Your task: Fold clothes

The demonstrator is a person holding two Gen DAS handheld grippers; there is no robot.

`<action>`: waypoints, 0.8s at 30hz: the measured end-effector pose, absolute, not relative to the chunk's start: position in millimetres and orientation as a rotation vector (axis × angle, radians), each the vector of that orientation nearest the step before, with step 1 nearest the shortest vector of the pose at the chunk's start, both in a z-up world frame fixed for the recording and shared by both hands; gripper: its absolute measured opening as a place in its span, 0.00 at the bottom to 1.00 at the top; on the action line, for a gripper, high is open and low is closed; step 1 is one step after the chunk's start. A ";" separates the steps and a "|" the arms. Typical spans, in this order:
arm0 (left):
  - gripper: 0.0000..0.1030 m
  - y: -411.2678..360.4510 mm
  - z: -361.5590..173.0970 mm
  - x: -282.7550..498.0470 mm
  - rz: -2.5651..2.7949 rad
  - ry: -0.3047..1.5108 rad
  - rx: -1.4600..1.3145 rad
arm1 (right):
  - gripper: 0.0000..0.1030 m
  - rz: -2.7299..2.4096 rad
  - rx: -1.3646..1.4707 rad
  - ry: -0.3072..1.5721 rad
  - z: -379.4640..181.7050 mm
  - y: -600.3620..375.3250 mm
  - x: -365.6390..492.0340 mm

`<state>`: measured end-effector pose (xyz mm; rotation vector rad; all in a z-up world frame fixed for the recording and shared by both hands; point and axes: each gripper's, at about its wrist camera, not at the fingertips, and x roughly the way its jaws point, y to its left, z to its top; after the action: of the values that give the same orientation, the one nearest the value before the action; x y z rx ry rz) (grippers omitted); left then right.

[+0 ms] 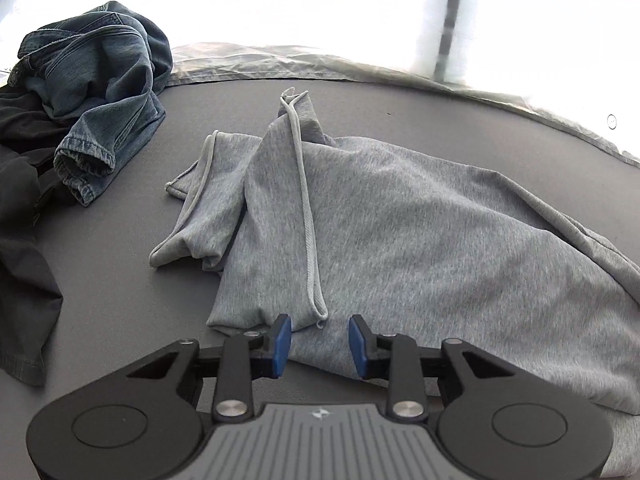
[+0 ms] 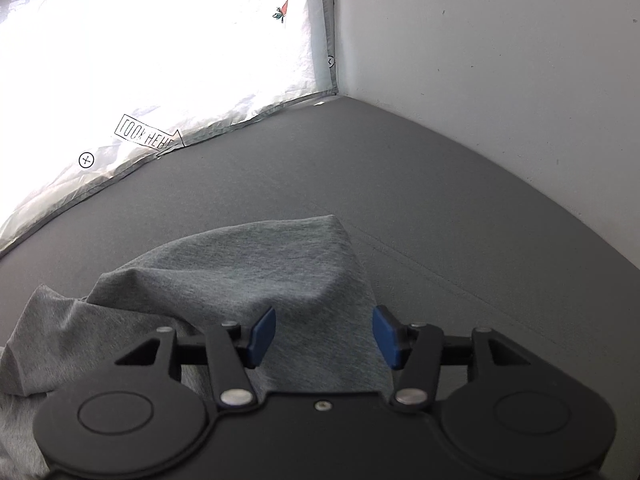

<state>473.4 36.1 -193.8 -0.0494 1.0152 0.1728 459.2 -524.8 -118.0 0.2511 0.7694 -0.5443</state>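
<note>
- Here the grey garment [image 1: 400,216] lies rumpled across the dark grey bench [image 1: 120,280], a soft heathered knit with a corded hem running down a raised fold.
- The left tool [image 1: 319,344] hovers at the garment's near edge, its blue pads spread apart with nothing between them.
- The right tool [image 2: 324,334] is also spread wide over another end of the same knit [image 2: 240,280], which rises in a rounded hump; whether the pads touch the cloth cannot be told.
- To the left sit crumpled blue jeans [image 1: 96,92], coarse denim with a cuff facing out, resting on a black garment [image 1: 24,240].
- A thin white printed sheet [image 1: 320,8] hangs behind, and a plain white wall [image 2: 500,80] borders the bench's right side.
</note>
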 end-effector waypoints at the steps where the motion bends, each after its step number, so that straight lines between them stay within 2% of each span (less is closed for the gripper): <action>1: 0.33 34.6 -196.2 476.7 0.170 1.020 -0.030 | 0.59 -0.540 0.249 0.775 -118.8 -525.1 460.9; 3: 0.34 32.6 -202.3 484.4 0.172 1.031 0.011 | 0.64 -0.525 0.254 0.795 -122.3 -526.6 465.5; 9: 0.39 36.4 -206.5 493.4 0.150 1.029 0.044 | 0.68 -0.530 0.252 0.834 -131.7 -526.3 465.4; 13: 0.38 43.1 -207.7 499.1 0.158 1.016 0.004 | 0.68 -0.528 0.327 0.862 -144.2 -533.7 463.5; 14: 0.37 47.3 -207.4 500.5 0.177 1.009 -0.040 | 0.68 -0.518 0.355 0.868 -147.6 -536.1 463.4; 16: 0.19 52.8 -208.9 501.0 0.187 0.999 -0.089 | 0.64 -0.483 0.389 0.869 -152.4 -538.4 462.7; 17: 0.16 54.4 -209.1 501.5 0.195 0.996 -0.097 | 0.48 -0.465 0.387 0.870 -153.1 -538.1 462.6; 18: 0.10 55.7 -208.3 502.3 0.201 0.994 -0.103 | 0.20 -0.447 0.385 0.872 -153.8 -537.8 462.6; 19: 0.03 57.4 -205.8 503.0 0.218 0.988 -0.102 | 0.06 -0.438 0.385 0.868 -153.2 -538.1 462.6; 20: 0.03 59.1 -203.4 503.6 0.235 0.982 -0.101 | 0.01 -0.439 0.387 0.859 -151.0 -539.1 462.7; 24: 0.02 78.3 -181.3 508.4 0.298 0.931 -0.163 | 0.01 -0.454 0.413 0.776 -130.8 -548.4 463.2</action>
<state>508.4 78.3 -181.3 -0.1629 0.9309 0.2979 463.2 -548.4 -130.8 0.4135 0.7760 -0.4542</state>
